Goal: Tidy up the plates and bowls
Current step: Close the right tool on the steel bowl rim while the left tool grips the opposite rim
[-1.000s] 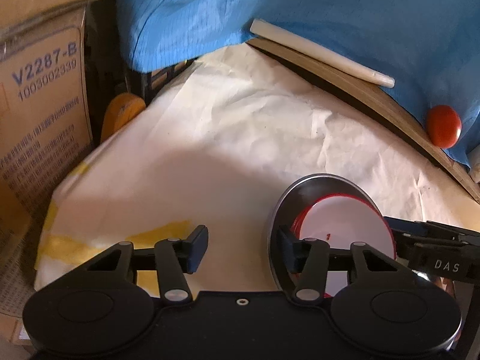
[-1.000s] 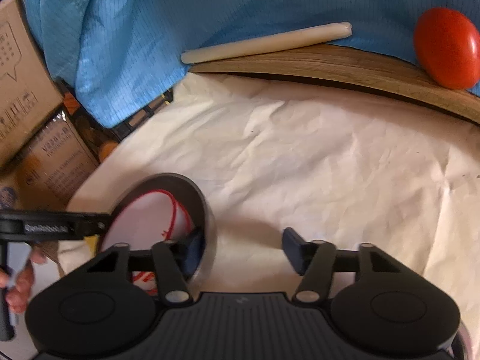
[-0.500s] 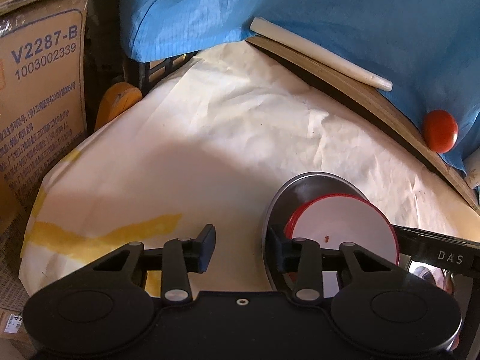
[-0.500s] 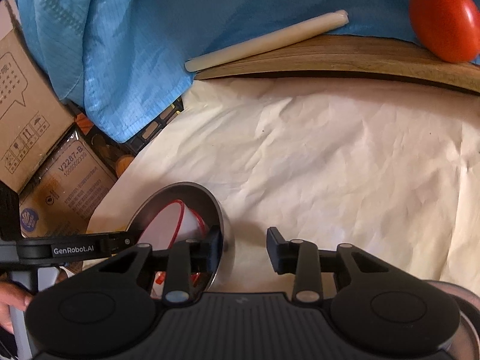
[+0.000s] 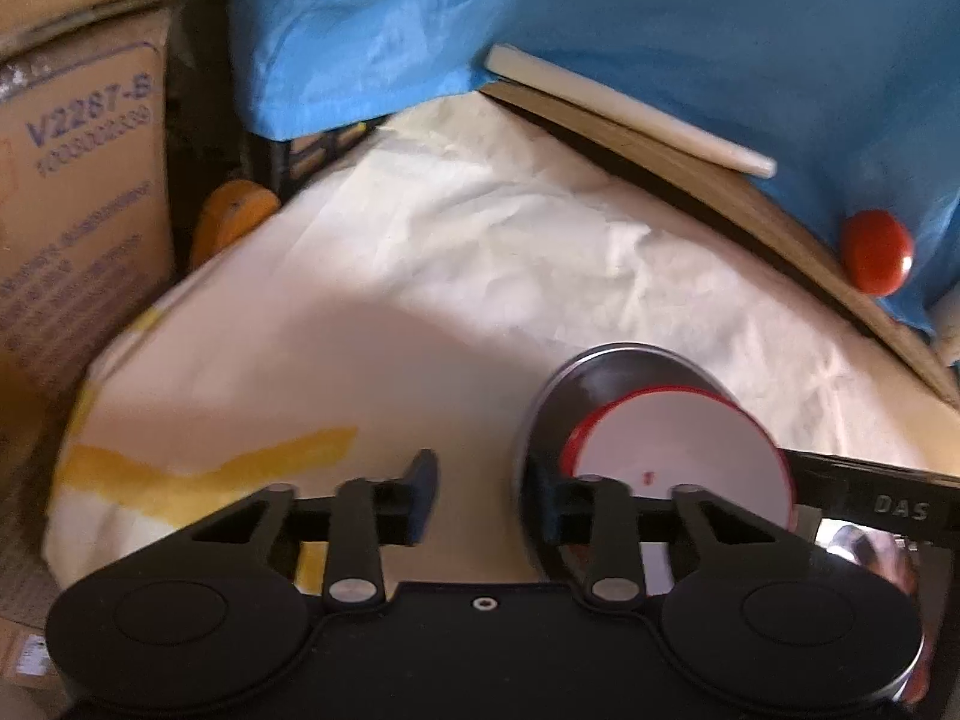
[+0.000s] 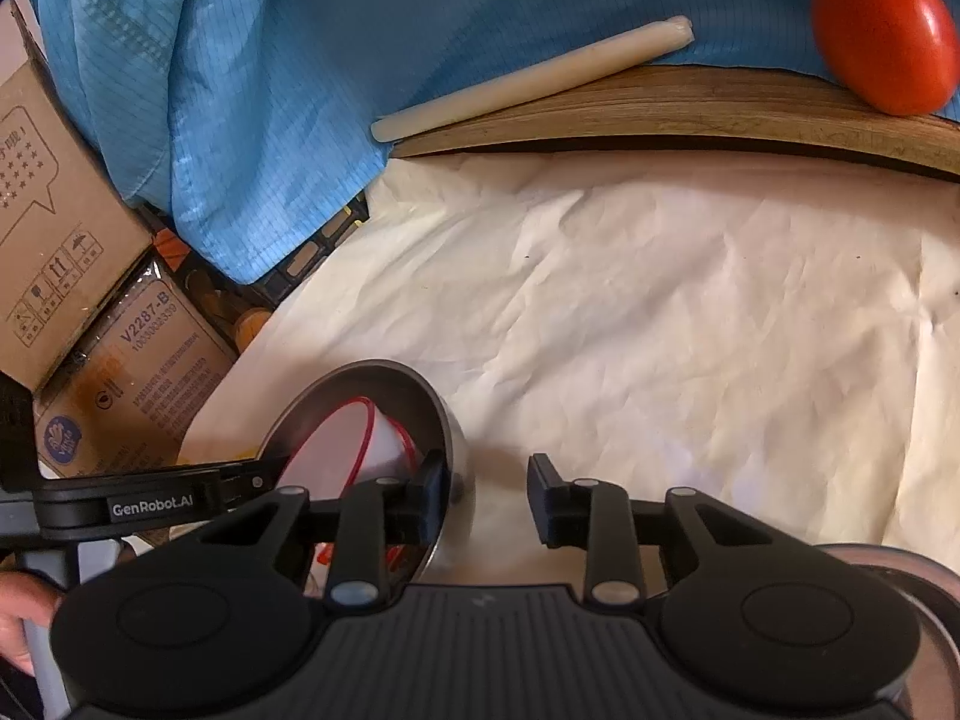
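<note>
A steel bowl point(image 5: 612, 372) sits on the white paper with a white, red-rimmed bowl point(image 5: 684, 456) nested inside it. Both show in the right wrist view, the steel bowl point(image 6: 390, 384) and the white one point(image 6: 342, 450). My left gripper point(image 5: 483, 498) is open; its right finger sits at the steel bowl's left rim, its left finger outside. My right gripper point(image 6: 487, 501) is open; its left finger is at the steel bowl's right rim, its right finger over bare paper. Neither is closed on anything.
Crumpled white paper point(image 6: 690, 312) covers the table. A wooden board point(image 6: 690, 114), a pale stick point(image 6: 528, 78), a red egg-shaped object point(image 6: 885, 30) and blue cloth point(image 5: 660, 24) lie at the back. Cardboard boxes point(image 5: 78, 180) stand at the left. Another steel rim point(image 6: 918, 576) is at lower right.
Both grippers' fingers have narrowed somewhat since a second ago while staying open. The views have pulled back and shifted slightly; the nested bowls stay in place.
</note>
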Demonstrator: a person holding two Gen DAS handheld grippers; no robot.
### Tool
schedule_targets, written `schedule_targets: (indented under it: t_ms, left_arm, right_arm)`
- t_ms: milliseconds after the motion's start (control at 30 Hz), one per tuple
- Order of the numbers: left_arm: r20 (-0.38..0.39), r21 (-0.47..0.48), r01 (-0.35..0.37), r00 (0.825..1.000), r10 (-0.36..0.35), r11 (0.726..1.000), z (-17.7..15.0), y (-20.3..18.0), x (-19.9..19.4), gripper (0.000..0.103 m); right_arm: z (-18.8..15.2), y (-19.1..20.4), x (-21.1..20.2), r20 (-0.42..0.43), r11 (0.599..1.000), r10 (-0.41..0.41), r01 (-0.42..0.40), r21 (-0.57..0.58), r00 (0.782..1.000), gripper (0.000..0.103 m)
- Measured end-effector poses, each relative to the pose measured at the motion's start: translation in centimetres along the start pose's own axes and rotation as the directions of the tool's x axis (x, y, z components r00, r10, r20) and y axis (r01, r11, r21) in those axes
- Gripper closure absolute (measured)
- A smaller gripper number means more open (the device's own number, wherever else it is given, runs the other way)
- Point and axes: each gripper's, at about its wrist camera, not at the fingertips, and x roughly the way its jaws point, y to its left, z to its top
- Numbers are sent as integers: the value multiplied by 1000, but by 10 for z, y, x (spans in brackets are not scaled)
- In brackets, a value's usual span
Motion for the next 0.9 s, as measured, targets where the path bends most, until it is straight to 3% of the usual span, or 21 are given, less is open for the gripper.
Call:
schedule_targets:
  t_ms: [100, 200, 267, 333, 400, 500, 900]
  left_arm:
    - [3, -21, 23, 1000, -23, 999, -2, 1, 1, 82]
    - [11, -42, 21, 1000, -21, 999, -3, 1, 0, 82]
    - [16, -52, 23, 1000, -22, 998, -4, 1, 0, 82]
    - [12, -71, 27, 1000, -26, 997, -3, 3, 1, 81]
    - [12, -73, 27, 1000, -26, 997, -3, 3, 1, 82]
    - [17, -59, 16, 1000, -15, 998, -4, 0, 0, 83]
    - [7, -97, 42, 999, -42, 994, -2, 3, 2, 91]
  right_arm:
    - [-1, -1, -1, 4, 1000, 10, -10, 9, 1000, 70]
    - [-1, -1, -1, 8, 1000, 9, -9, 10, 1000, 68]
    - [-2, 0, -2, 9, 1000, -26, 26, 6, 1000, 54]
    - [-2, -1, -1, 6, 999, -38, 38, 18, 999, 53]
    - [-2, -2, -2, 4, 999, -34, 34, 33, 999, 54]
    - [-4, 0, -3, 13, 999, -14, 13, 37, 1000, 65]
    - [-4, -3, -1, 22, 994, -2, -1, 113, 1000, 68]
